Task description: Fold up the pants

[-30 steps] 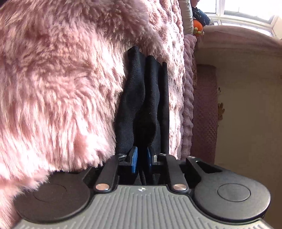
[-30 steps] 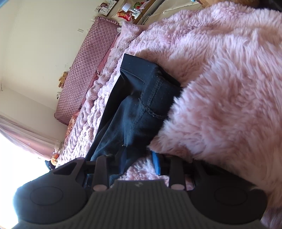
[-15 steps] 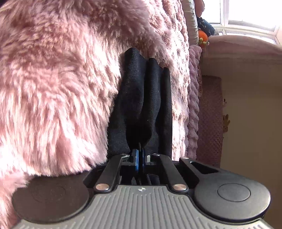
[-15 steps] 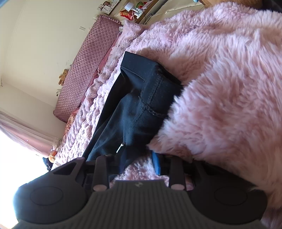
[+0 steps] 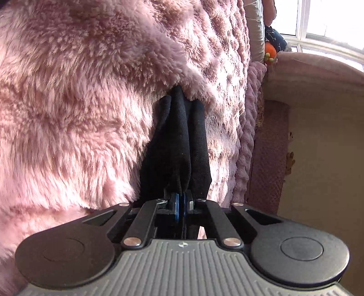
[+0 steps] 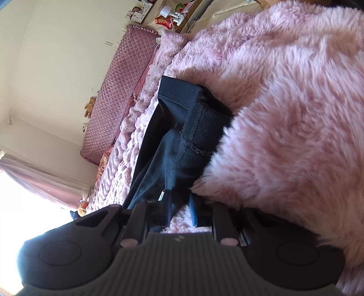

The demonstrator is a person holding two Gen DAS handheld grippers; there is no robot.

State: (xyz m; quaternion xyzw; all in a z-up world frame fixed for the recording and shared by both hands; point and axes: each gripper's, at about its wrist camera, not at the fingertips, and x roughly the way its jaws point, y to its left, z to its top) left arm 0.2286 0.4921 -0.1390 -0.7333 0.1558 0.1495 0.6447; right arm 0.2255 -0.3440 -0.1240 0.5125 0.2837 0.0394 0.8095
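The left claw [image 5: 181,202] pinches tight on the soft black pants [image 5: 179,145]. The right claw [image 6: 178,205] is open wide around bunched pants on the fluffy pink blanket [image 6: 284,102].

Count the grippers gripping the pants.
1. The left gripper is shut on the black pants. The right gripper is open around the pants' fabric; its contact is partly hidden.

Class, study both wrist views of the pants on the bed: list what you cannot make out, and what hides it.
1. Left wrist view: most of the pants, covered by the fluffy pink blanket.
2. Left wrist view: fabric inside the left claw, behind the closed blue pads.
3. Right wrist view: the right claw is open over the hem; contact unclear.
4. Right wrist view: shelf items, too small.
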